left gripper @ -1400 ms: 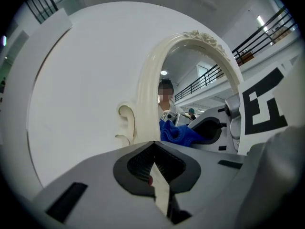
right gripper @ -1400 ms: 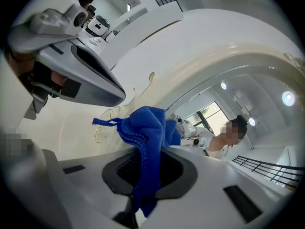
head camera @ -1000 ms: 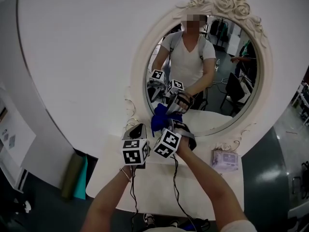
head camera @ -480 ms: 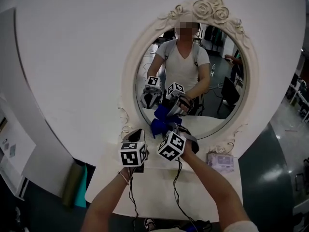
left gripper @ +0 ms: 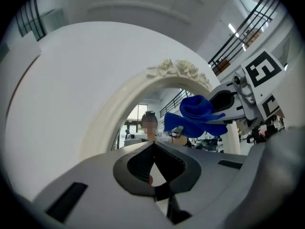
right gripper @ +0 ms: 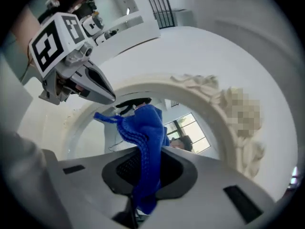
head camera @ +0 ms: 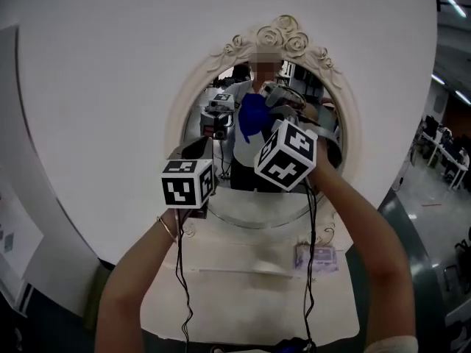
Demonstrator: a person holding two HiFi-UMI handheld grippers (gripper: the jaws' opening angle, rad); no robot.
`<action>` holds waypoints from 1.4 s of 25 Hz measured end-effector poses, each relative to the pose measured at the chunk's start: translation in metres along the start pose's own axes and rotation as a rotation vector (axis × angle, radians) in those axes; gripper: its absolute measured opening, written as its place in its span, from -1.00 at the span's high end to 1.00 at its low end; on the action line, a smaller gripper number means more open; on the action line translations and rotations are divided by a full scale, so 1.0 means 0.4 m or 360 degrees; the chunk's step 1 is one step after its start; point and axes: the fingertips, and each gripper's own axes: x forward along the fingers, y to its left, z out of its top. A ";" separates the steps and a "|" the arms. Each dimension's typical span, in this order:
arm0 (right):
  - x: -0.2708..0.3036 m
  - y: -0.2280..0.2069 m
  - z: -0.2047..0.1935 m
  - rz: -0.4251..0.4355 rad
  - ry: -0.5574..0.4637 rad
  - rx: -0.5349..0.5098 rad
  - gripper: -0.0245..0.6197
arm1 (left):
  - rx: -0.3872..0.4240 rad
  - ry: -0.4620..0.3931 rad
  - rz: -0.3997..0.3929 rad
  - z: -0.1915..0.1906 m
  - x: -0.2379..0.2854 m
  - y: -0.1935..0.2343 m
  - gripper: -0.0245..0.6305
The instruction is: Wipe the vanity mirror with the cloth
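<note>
Right gripper view showed the right gripper (right gripper: 144, 175) closed on the blue cloth (right gripper: 145, 128), held at the upper glass of the vanity mirror (head camera: 254, 197). Wiping seemed just starting; next, the cloth must press and sweep across. The left gripper (left gripper: 153, 175), jaws together and empty, hovered beside it, possibly in the path. A small packet (head camera: 315, 256) lay near the vanity table's (head camera: 243, 285) right edge.

No legible text, brand or number is found. Black-and-white square marker patterns are carried on the left marker cube (head camera: 188, 184) and the right marker cube (head camera: 287, 155), both in front of the mirror (head camera: 254, 201); no characters are formed. Print on the packet (head camera: 315, 257) below the mirror and on the sheet (head camera: 7, 235) far left of it is too blurred to be read.
</note>
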 end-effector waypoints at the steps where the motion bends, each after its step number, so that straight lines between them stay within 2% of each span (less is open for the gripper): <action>1: -0.012 -0.056 0.017 -0.0054 0.0016 -0.0048 0.73 | -0.0035 -0.0038 -0.0011 0.051 0.012 0.000 0.91; 3: -0.029 -0.146 0.052 -0.0135 0.0037 -0.0123 0.73 | -0.0061 -0.0094 -0.0011 0.145 0.034 0.006 0.91; 7: -0.037 -0.247 0.088 -0.0248 0.0109 -0.0295 0.73 | 0.0074 -0.0168 0.0022 0.277 0.061 0.002 0.91; 10: -0.021 -0.265 0.099 -0.0256 0.0153 -0.0343 0.73 | 0.0079 -0.0201 0.0025 0.324 0.067 0.008 0.91; 14: -0.010 -0.257 0.105 -0.0262 0.0142 -0.0347 0.73 | 0.0114 -0.0204 0.0025 0.335 0.071 0.012 0.91; 17: -0.004 -0.234 0.097 -0.0263 0.0145 -0.0360 0.73 | 0.0116 -0.0191 0.0017 0.312 0.073 0.010 0.91; 27: 0.025 -0.107 0.049 -0.0140 0.0183 -0.0279 0.73 | 0.0041 -0.0071 -0.0002 0.159 0.070 -0.012 0.91; 35: 0.060 0.070 -0.013 0.0016 0.0160 -0.0190 0.73 | -0.0033 0.0137 -0.0011 -0.060 0.055 -0.047 0.91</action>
